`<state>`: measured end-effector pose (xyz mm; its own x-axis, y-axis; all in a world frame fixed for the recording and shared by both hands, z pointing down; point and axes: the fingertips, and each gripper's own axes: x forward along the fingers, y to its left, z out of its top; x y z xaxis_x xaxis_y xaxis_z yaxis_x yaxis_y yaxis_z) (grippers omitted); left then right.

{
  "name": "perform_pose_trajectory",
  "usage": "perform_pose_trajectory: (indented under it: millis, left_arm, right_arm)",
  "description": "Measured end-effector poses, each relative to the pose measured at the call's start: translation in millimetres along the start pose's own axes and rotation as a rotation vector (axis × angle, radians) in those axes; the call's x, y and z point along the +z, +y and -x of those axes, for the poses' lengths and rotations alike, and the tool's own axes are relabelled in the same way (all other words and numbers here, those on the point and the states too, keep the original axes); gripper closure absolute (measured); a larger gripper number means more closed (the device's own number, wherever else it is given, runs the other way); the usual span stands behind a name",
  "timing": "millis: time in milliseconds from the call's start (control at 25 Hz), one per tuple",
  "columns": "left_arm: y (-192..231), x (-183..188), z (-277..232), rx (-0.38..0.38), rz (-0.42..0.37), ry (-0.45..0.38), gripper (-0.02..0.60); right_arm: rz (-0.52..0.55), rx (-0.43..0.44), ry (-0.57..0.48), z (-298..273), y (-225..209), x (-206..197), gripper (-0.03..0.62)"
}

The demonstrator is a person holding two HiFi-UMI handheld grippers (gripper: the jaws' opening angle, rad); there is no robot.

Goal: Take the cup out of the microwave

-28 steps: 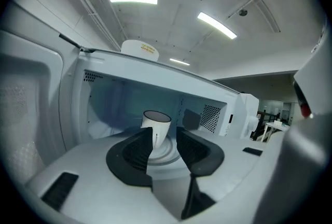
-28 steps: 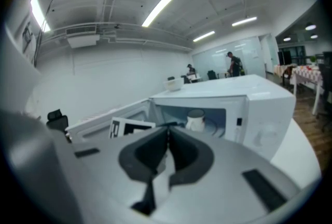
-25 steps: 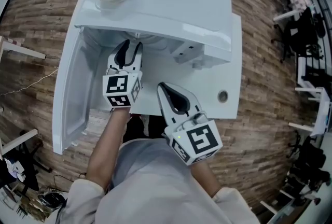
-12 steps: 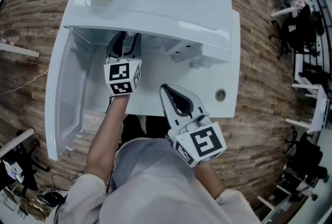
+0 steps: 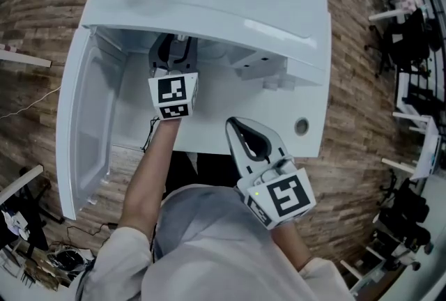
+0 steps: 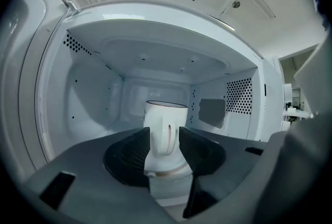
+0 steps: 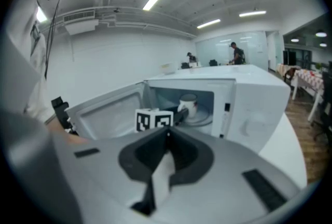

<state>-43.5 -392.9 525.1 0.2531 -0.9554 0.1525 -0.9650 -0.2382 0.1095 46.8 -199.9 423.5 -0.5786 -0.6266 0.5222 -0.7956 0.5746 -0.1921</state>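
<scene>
**Left gripper point(image 6: 165, 135) spread round cup point(image 6: 166, 116)**

Right gripper point(image 5: 235, 127) clenched, empty, outside microwave point(image 5: 230, 0) front. Left jaws flank upright cup mid-cavity, not pressing. Handle point(image 6: 168, 132) seems to face jaws: closing off-centre on it could twist or tip cup.

The left tongs point(image 5: 174, 50) are held out ahead, pointed nearly level, on a bare left forearm point(image 5: 152, 171) that is stretched well forward. Their jaws are seen spread wide apart. The right tongs point(image 5: 235, 127) are held back, close to the body and tilted downward, on a bent right arm point(image 5: 296, 254). Their jaws are seen pressed together at the tips.
</scene>
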Motion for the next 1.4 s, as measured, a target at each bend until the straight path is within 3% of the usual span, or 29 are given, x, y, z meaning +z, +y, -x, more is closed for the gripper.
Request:
perform_pose_trajectory:
  millis: [400,640,760,1400]
  left_arm:
    - [-5,9,0,0.004,-0.1,-0.08,0.414]
    - [-4,10,2,0.006,-0.11,-0.103,0.434]
    - [-5,10,2,-0.001,-0.119,-0.109,0.506]
    - [-10,9,11,-0.021,-0.148,-0.099,0.517]
  right_arm:
    - [-0.005,0.003,0.023,-2,-4,-5,0.571]
    - [-0.016,0.002,0.04,-1,-6,-13,0.571]
    - [-0.019,0.005,0.042,-2,-6,-14,0.571]
    - [-0.023,0.012,0.015,-18,4,-8,0.571]
